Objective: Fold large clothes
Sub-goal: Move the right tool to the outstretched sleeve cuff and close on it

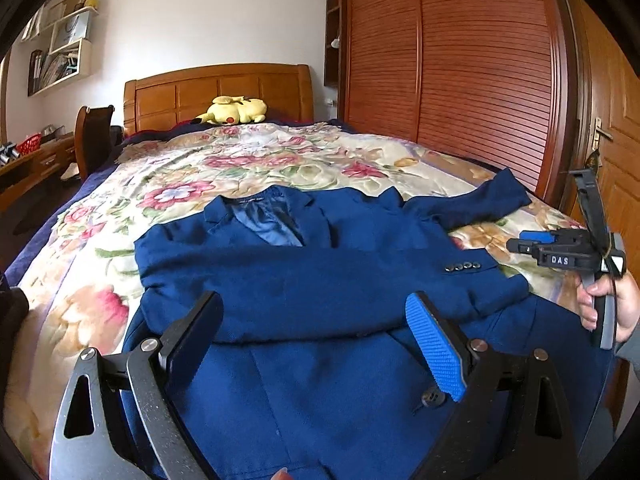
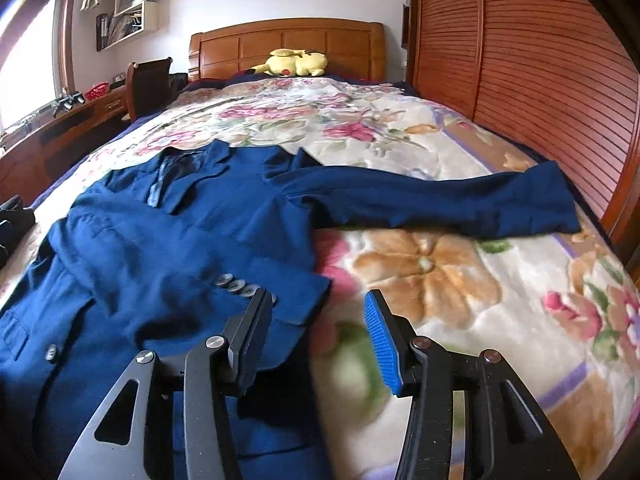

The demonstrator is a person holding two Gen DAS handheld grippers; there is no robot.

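Item: navy blazer [image 1: 304, 280], front up on the floral blanket [image 1: 120, 208], one sleeve [image 1: 340, 280] folded across its chest ahead of my left gripper [image 1: 316, 320], fingers spread, empty. My right gripper [image 2: 318, 316], also spread and empty, hovers at that sleeve's buttoned cuff [image 2: 280, 292]; the other sleeve [image 2: 440, 204] lies outstretched beyond its fingers.

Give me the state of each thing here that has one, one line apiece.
Blazer: flat on the bed, front up, partly folded.
Left sleeve: folded across the chest.
Right sleeve: stretched out sideways, unfolded.
Left tongs: open, empty, over the blazer.
Right tongs: open, empty, by the folded cuff.
Wardrobe doors: shut.
Plush toy: lying at the headboard.
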